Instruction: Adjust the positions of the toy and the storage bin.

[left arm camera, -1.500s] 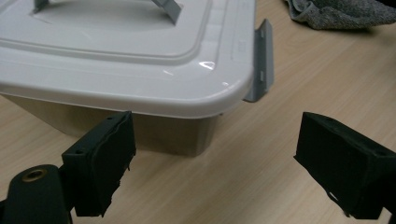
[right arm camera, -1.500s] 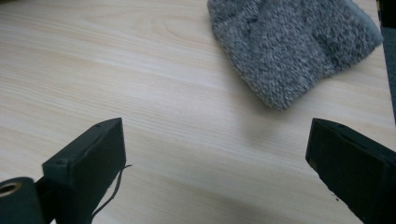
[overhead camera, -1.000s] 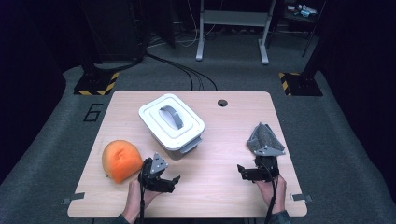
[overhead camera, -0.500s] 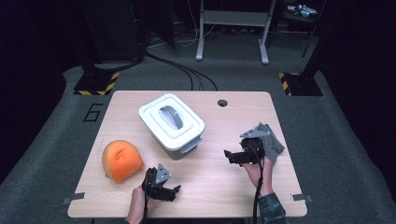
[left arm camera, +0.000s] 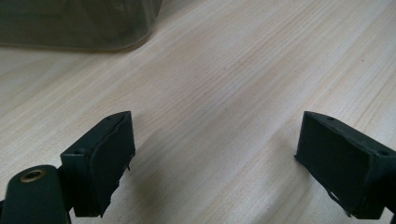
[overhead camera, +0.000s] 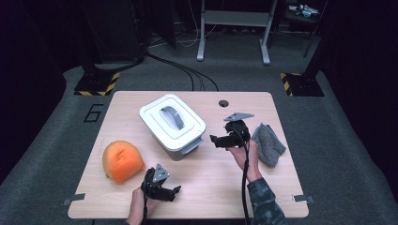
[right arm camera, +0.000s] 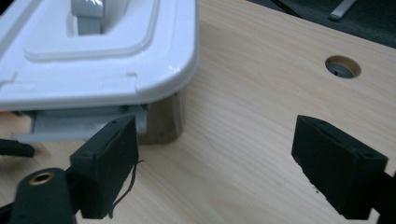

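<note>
The right gripper [overhead camera: 220, 139] is held with its jaws apart and nothing between them, though they have just been closing a little. It is pointed toward the grey side latch [right arm camera: 81, 125] of the white lidded container [overhead camera: 172, 124], which stands just in front of the jaws. A grey cloth [overhead camera: 268, 144] lies behind this gripper, by the person's wrist. The left gripper [overhead camera: 168, 192] is released as well, low over bare table [left arm camera: 243, 70], with the container's clear wall [left arm camera: 74, 23] ahead of it and an orange foam piece [overhead camera: 122, 161] beside it. The step in hand is judged to be the approach to the latch. Next, the jaws must be brought onto the latch tab.
</note>
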The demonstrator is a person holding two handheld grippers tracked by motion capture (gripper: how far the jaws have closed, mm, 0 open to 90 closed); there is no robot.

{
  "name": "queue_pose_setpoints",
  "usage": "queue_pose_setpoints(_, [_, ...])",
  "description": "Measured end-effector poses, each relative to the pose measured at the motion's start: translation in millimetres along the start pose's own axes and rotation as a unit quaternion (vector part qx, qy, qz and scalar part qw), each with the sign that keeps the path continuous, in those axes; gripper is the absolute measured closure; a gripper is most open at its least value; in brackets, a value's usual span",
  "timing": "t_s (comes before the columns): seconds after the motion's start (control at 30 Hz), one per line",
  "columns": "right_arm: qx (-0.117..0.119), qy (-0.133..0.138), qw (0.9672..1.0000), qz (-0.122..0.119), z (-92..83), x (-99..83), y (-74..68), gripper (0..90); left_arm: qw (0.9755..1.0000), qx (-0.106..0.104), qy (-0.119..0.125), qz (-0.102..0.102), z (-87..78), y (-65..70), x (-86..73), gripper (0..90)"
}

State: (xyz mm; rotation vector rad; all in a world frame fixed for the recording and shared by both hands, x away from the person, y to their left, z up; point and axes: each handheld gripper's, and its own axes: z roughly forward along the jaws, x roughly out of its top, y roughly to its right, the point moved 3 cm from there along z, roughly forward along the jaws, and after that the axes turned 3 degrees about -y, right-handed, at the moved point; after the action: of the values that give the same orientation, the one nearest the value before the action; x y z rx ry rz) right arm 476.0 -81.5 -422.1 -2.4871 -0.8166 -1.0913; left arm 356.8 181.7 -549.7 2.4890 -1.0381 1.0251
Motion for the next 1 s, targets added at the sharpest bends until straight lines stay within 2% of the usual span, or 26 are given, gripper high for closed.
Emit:
queue_pose_setpoints(0.03, [-0.001, 0.008, 1.0000, -0.004, 2.5, 9.3, -1.9, 18.0, 1.0000, 0.003, 0.002, 0.001, 0.1, 0.7, -0.1, 11.1])
queue_pose_setpoints(0.1, [0.003, 0.010, 0.9999, -0.003, 3.7, 13.4, -2.9, 19.3, 0.9999, 0.008, 0.006, 0.005, -0.4, 2.2, -0.1, 11.2])
queue_pose_setpoints(0.3, [0.016, 0.016, 0.9997, -0.007, 16.7, 36.0, -8.2, 35.3, 0.9999, 0.011, 0.004, 0.009, -0.7, 2.2, -0.2, 11.2])
queue_pose_setpoints(0.37, [0.011, 0.005, 0.9999, -0.012, 23.7, 42.4, -10.6, 40.6, 0.9999, 0.010, 0.006, 0.006, -0.3, 2.4, -0.1, 11.2])
queue_pose_setpoints(0.47, [0.016, -0.007, 0.9998, -0.008, 35.9, 49.4, -11.1, 45.8, 0.9999, 0.011, 0.003, 0.010, -0.8, 2.2, -0.2, 11.2])
queue_pose_setpoints(0.6, [0.014, -0.031, 0.9994, -0.008, 49.3, 53.1, -13.8, 55.7, 0.9999, 0.011, 0.004, 0.010, -0.8, 2.1, -0.2, 11.2])
queue_pose_setpoints(0.67, [0.018, -0.026, 0.9995, -0.009, 51.9, 53.7, -13.0, 61.4, 0.9999, 0.010, 0.005, 0.009, -0.6, 2.8, -0.3, 11.2])
queue_pose_setpoints(0.73, [0.010, -0.026, 0.9996, -0.007, 51.6, 54.0, -13.3, 67.4, 0.9999, 0.010, 0.006, 0.006, -0.5, 3.8, -0.4, 11.2])
queue_pose_setpoints(0.8, [-0.001, -0.029, 0.9995, -0.007, 51.0, 53.6, -13.5, 70.4, 0.9999, 0.010, 0.006, 0.007, -0.6, 3.6, -0.4, 11.2])
queue_pose_setpoints(1.0, [-0.016, -0.030, 0.9993, -0.017, 49.2, 53.5, -9.1, 71.1, 0.9999, 0.011, 0.006, 0.008, -0.6, 3.4, -0.4, 11.2])
